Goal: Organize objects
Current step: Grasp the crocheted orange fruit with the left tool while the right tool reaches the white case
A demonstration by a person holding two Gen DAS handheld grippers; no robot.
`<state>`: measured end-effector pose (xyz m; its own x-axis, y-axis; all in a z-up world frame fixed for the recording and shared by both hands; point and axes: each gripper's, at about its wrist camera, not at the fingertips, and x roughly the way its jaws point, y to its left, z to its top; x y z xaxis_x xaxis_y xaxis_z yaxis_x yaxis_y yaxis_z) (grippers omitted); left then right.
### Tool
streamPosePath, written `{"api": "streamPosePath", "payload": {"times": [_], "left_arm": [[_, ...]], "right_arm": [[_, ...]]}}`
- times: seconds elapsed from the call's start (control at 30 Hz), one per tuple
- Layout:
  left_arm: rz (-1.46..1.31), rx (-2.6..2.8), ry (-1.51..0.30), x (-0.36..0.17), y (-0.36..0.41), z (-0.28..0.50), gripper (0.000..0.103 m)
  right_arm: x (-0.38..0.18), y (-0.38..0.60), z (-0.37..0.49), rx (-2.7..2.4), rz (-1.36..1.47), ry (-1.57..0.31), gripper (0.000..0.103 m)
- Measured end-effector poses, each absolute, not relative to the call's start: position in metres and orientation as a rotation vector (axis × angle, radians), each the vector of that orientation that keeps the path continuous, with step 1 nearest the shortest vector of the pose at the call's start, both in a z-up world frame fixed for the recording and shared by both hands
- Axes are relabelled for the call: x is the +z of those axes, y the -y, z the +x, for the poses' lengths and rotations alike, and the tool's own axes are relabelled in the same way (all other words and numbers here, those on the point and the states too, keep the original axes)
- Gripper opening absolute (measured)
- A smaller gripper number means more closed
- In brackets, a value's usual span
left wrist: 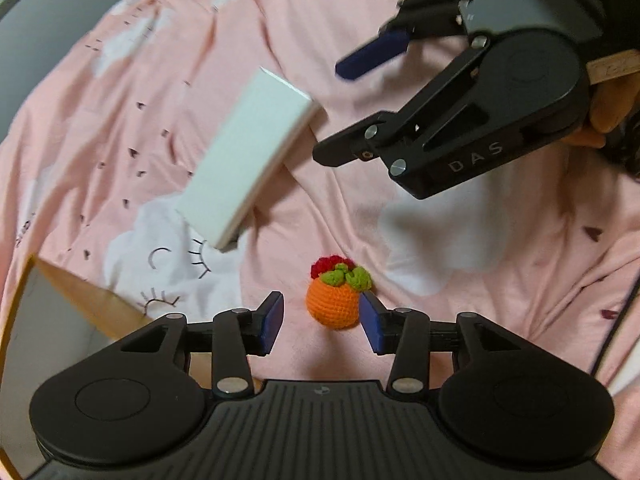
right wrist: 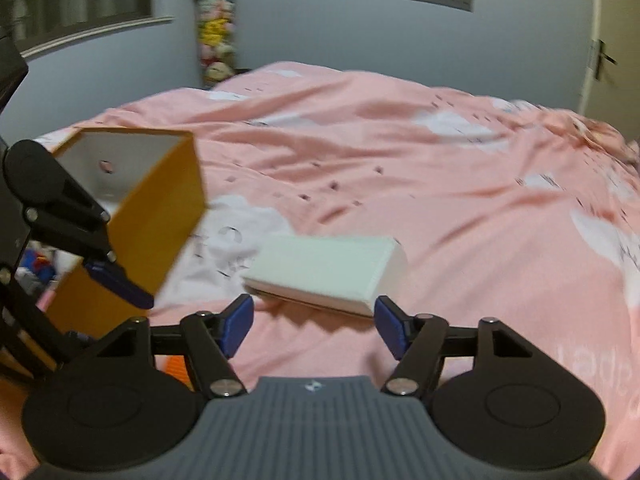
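- Left tongs (left wrist: 322, 326) are hanging released over the crochet orange (left wrist: 334, 300) lying on the bed (left wrist: 460, 248).
- Right tongs (right wrist: 314, 326) are gaping, empty, nearing the white box (right wrist: 324, 270).
- Both are still sitting outside the yellow box (right wrist: 160, 216); sorting looks unfinished.

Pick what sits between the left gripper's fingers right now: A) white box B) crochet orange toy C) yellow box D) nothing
B: in the left wrist view the crochet orange toy lies on the bedspread between the open fingers of the left gripper, not pinched.
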<state>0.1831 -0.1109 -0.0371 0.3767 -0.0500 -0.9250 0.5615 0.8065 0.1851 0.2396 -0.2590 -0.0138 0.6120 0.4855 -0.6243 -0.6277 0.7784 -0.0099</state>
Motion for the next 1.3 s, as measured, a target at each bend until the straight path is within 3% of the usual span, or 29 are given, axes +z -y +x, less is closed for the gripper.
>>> {"api": "streamPosePath", "payload": {"times": [0.17,0.37,0.67,1.0,1.3], "left_arm": [[0.587,-0.438,-1.206,-0.061,0.120,0.200,0.059],[0.634,-0.477,-1.304,-0.085,0.127,0.214,0.059],[0.592,-0.478,-1.324,-0.100,0.125,0.217,0.047],[0.544,-0.458,-1.288,-0.094,0.114,0.205,0.046],[0.448,-0.408,-1.135,-0.048,0.086,0.182,0.046]], "right_arm": [[-0.027,0.268,0.248,0.632,-0.198,-0.683,0.076],[-0.030,0.268,0.251,0.654,-0.187,-0.683,0.076],[-0.032,0.266,0.251,0.662,-0.216,-0.682,0.076],[-0.033,0.264,0.252,0.663,-0.233,-0.684,0.074],[-0.013,0.246,0.246,0.705,-0.406,-0.623,0.055]]}}
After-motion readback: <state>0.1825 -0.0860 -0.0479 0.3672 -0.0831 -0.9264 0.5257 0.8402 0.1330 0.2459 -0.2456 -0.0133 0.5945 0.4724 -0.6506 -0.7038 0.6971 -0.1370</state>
